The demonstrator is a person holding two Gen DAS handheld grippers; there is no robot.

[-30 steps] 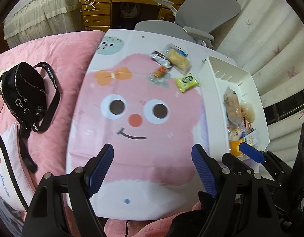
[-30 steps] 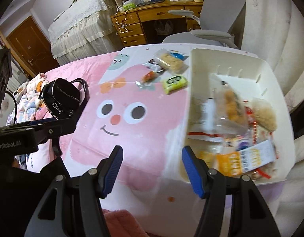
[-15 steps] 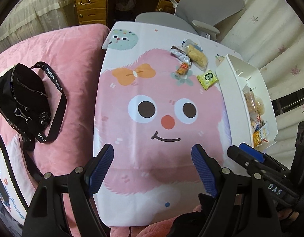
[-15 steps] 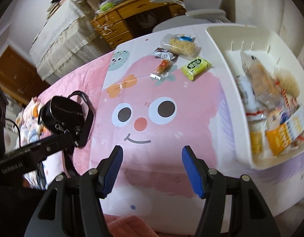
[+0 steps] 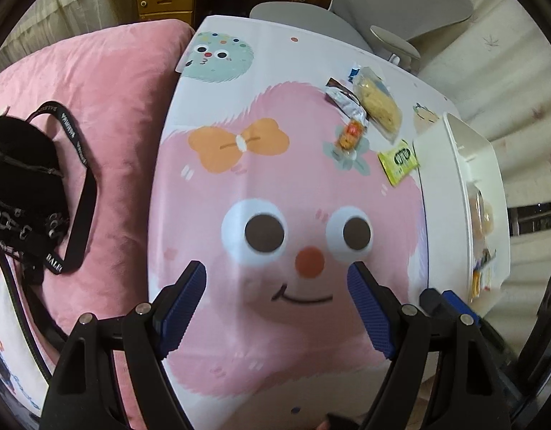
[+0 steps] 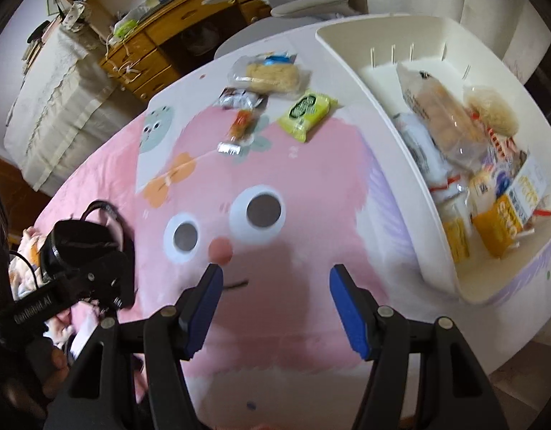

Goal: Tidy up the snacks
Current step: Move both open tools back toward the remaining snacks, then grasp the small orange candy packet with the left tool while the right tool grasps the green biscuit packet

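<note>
Loose snacks, yellow-green packet [image 6: 307,109] nearest the white bin [image 6: 350,71]: far end of counter, ahead of both tongs, left [image 5: 277,310] and right [image 6: 275,310], wide and empty; right nearer.

At my twelve o'clock I see a wooden desk [image 6: 175,32] with drawers and a grey office chair [image 5: 400,7]. A pale curtain [image 5: 508,82] hangs at two o'clock. At ten o'clock, a lace-covered cabinet [image 6: 49,96] stands beside a brown door [image 6: 10,193].
</note>
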